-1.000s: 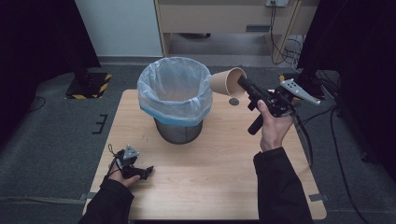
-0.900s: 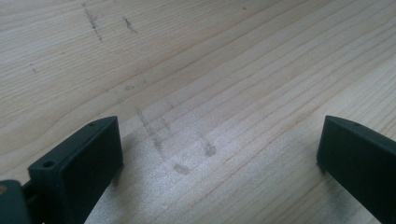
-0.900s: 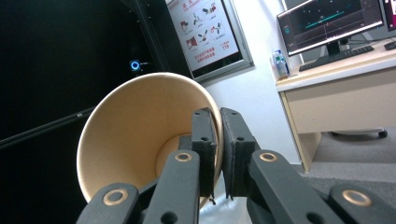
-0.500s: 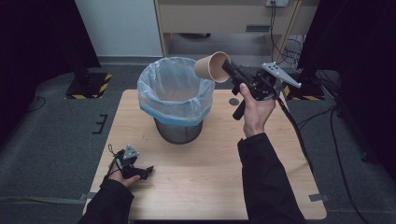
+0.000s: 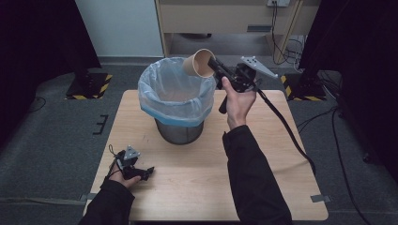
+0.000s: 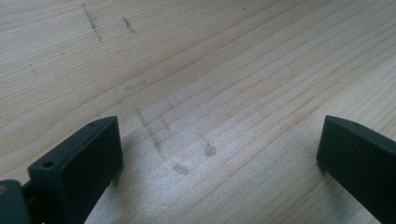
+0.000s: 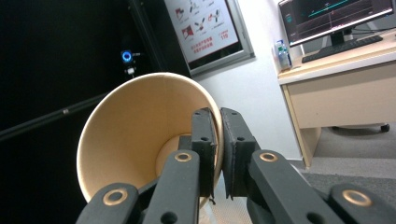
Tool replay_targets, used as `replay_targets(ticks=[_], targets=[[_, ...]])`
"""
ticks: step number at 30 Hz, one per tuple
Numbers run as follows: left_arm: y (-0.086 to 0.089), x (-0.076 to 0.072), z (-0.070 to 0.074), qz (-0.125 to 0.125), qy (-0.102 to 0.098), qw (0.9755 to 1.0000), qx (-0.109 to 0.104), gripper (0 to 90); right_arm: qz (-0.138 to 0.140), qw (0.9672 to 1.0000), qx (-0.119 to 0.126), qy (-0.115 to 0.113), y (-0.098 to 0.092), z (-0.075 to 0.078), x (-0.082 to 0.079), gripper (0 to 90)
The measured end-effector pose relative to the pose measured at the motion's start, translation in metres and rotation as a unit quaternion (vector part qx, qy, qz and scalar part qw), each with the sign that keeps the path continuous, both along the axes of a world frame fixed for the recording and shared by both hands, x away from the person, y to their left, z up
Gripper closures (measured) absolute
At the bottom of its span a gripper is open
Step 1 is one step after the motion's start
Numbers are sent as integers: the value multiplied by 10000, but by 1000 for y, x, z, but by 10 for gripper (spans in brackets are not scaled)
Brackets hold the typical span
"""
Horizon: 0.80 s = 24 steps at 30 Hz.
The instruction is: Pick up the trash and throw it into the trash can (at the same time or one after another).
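The paper cup [image 5: 199, 63] lies on its side in the air, over the rim of the waste bin [image 5: 180, 126] at about the bin's 2 o'clock. Its long axis runs roughly level in the high view, base toward 9 o'clock over the bin's blue liner [image 5: 162, 101], open mouth facing back toward 3 o'clock and the hand that carries it. The right gripper [image 5: 212, 63] pinches the cup's wall at the rim: in the right gripper view one jaw sits inside the cup [image 7: 140, 140] and the other outside, pressed tight on the paper between them (the tan inside and the round bottom are plain to see there). The left gripper [image 5: 149, 171] rests low on the wooden table [image 5: 281, 178] at about 7 o'clock from the bin, its jaws spread wide over bare wood [image 6: 210, 70].
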State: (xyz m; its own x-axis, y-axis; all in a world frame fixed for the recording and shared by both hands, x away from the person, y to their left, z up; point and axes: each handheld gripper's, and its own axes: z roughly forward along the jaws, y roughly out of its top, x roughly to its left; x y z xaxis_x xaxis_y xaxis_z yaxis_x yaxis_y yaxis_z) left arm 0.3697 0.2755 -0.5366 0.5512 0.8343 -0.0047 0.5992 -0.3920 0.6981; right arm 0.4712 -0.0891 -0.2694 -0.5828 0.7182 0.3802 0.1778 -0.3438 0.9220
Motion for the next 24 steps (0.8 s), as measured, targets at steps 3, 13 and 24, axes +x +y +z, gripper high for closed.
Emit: replay_targets(ticks=[3,13,24], targets=[[0,0,0,0,0,10000,-2,0,-20,9999,-86,86,10,-5,5,850],[0,0,0,-1,5,10000,1,0,122,9977,-501,436,32,-27,25,782],[0,0,0,-3,2,10000,2,0,31,9974,-706,154,-3,-29,3,397]])
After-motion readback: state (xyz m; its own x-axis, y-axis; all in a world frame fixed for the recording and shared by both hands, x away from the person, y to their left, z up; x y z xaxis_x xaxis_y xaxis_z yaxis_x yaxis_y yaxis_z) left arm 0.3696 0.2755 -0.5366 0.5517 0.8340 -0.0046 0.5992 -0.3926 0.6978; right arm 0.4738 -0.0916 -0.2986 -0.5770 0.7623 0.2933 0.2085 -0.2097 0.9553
